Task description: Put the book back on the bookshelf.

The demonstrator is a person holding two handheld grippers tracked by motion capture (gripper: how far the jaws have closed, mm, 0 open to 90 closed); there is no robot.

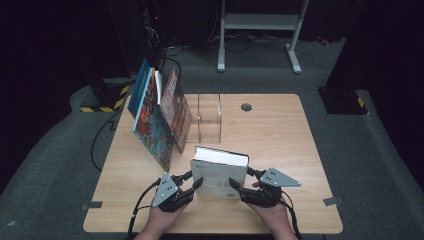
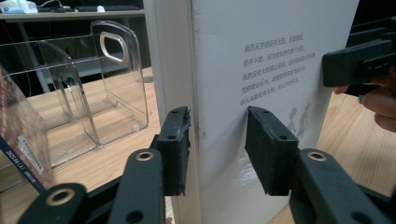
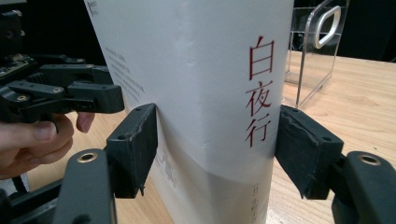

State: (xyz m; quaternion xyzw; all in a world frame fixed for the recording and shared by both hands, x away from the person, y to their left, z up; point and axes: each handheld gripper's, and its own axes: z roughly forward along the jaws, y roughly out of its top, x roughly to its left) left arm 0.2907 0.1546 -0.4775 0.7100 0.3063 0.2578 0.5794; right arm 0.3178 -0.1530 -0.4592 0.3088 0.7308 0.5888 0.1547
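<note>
Two claws flank your white book upright on the desk: right claw clamps its spine, left claw straddles its page edge, slightly loose.

Each hand-held gripper is showing matte black: the left hand-held gripper and the right hand-held gripper are each wearing a grey three-cornered plate dotted with dark holes. Black cables are trailing behind. Blocky black jaws are carrying brass-ringed screw holes and worn, chipped pad edges.
</note>
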